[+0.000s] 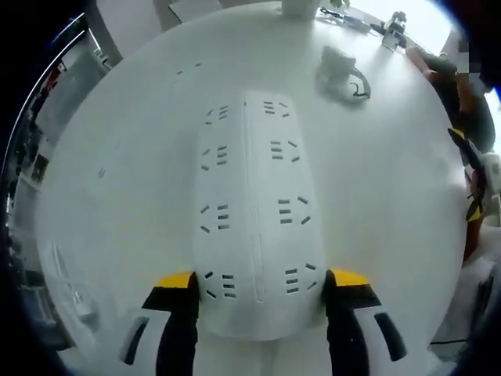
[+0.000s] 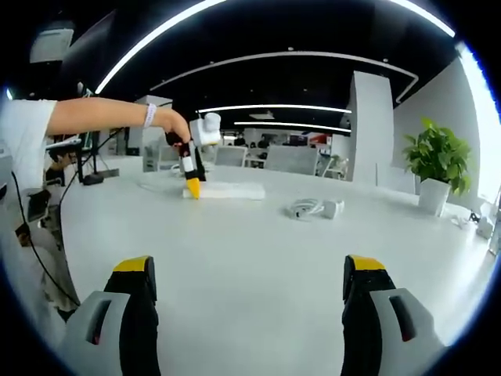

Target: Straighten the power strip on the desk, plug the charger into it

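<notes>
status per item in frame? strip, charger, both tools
power strip: flat on the desk, sockets up, nothing plugged in, near end between the left tool's jaws
left tool: jaws astride the strip's end, at its sides
charger: lying on the desk, cable coiled beside it, unplugged, apart from the strip
right tool: open, empty, above the bare desk

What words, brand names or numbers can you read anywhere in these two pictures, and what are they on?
None can be read.
Power strip: socket slots, no printed text visible.
Charger with its cable: no marking visible.
Left gripper and right gripper: yellow tips, no lettering.
Background office items: too small and blurred to read.
</notes>
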Available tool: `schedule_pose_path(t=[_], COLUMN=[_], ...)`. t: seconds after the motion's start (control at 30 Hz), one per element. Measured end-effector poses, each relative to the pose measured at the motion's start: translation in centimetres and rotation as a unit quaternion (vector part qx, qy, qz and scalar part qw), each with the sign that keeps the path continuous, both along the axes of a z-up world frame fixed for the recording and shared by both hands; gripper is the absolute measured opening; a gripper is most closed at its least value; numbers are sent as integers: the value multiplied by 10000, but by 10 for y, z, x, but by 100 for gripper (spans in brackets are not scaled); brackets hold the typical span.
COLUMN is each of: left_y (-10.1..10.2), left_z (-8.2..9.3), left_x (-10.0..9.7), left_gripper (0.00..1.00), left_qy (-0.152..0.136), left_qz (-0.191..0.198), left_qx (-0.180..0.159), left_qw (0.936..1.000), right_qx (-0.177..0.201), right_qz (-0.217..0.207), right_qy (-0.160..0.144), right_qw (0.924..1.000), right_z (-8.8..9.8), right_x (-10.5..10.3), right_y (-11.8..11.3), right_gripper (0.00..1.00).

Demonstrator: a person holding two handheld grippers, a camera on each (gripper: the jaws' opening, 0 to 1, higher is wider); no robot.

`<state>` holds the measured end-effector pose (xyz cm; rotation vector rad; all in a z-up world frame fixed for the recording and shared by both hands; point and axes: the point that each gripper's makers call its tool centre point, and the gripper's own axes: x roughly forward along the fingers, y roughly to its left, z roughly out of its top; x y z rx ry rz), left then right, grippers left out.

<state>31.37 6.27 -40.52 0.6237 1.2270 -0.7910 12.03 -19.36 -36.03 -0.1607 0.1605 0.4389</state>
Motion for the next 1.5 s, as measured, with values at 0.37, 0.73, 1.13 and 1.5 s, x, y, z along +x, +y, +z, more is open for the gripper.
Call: schedule_pose_path(t=[0.37,0.73,1.13,1.5], left_y=[-1,-1,-2,-1], left_z=[0,0,1,2], left_x=[5,10,13,14], left_gripper=[67,66,66,66], left_qy=[-44,-68,-56,-89], left_qz=[-264,-425,-891,-1110], left_qx=[69,131,271,315], left_qw=[9996,9990,9956,9933], right_qx=[116,18,-28,-86], right_qz=[225,436,481,510], right_qy=[142,200,205,211], right_qw=[9996,9988,9986,9984], right_z=[1,-3,-4,-5], right_x=[11,18,16,15], right_y=[14,27,31,34], right_gripper=[98,99,99,98])
